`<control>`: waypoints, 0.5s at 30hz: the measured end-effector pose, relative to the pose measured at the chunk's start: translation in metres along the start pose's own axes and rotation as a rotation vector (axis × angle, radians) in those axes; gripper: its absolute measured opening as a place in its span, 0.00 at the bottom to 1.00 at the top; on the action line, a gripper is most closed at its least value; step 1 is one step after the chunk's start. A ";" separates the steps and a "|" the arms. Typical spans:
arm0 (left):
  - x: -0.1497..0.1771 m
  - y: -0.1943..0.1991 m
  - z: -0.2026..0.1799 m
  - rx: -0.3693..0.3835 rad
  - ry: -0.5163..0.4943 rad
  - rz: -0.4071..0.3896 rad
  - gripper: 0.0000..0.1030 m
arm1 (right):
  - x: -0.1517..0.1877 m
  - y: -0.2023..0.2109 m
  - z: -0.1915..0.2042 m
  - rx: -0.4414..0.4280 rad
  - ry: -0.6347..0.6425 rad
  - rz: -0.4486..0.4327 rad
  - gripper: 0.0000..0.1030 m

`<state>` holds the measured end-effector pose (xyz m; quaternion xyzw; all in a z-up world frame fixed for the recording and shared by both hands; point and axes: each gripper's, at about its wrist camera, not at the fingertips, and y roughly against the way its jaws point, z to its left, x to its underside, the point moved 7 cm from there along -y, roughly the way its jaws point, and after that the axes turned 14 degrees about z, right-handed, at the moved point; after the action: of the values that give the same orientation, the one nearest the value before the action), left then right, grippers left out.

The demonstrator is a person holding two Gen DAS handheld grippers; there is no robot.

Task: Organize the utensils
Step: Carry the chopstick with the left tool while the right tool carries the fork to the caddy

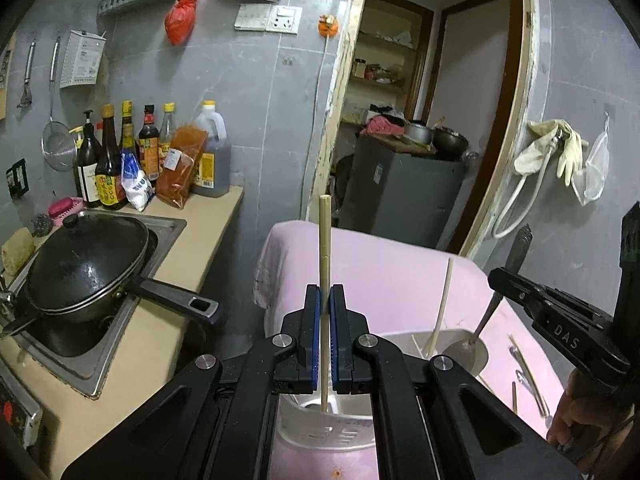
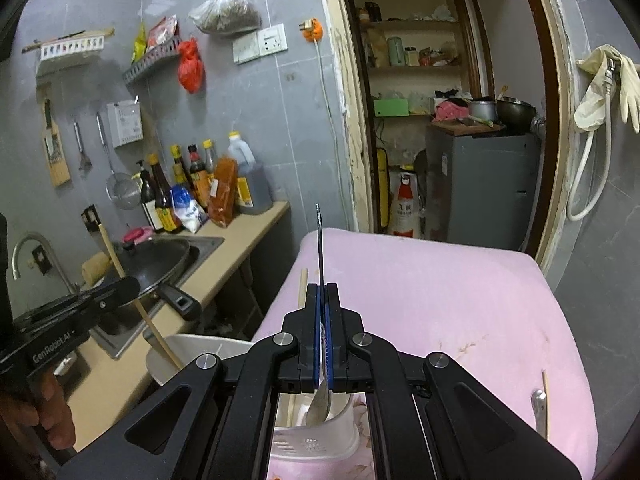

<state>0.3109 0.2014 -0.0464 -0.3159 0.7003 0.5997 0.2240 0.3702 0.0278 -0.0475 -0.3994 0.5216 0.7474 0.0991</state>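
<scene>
Utensils under inspection: my left gripper is clamped on a pale wooden chopstick, held upright so its tip enters the white plastic holder. My right gripper pinches a steel spoon, bowl lowered into the same holder on the pink-covered tabletop.

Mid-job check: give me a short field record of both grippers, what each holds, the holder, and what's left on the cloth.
left gripper: shut on chopstick, lower end inside holder
right gripper: shut on spoon, bowl down inside holder
utensil holder: white, on pink cloth
already in holder: one chopstick leaning inside
left on cloth: loose utensils at the right, at least a chopstick and a metal piece
</scene>
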 end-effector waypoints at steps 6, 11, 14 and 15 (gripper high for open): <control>0.007 -0.011 0.001 0.018 0.002 0.042 0.02 | 0.009 -0.010 -0.002 -0.003 -0.015 0.035 0.01; 0.012 -0.019 0.002 0.032 0.005 0.075 0.02 | 0.013 -0.016 -0.001 -0.010 -0.021 0.061 0.01; 0.015 -0.024 0.003 0.046 0.013 0.104 0.02 | 0.015 -0.019 -0.002 -0.017 -0.027 0.080 0.01; 0.016 -0.025 0.003 0.047 0.019 0.110 0.03 | 0.016 -0.019 -0.002 -0.019 -0.030 0.085 0.02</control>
<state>0.3171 0.1995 -0.0756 -0.2774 0.7327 0.5913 0.1913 0.3716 0.0299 -0.0722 -0.3666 0.5294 0.7618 0.0710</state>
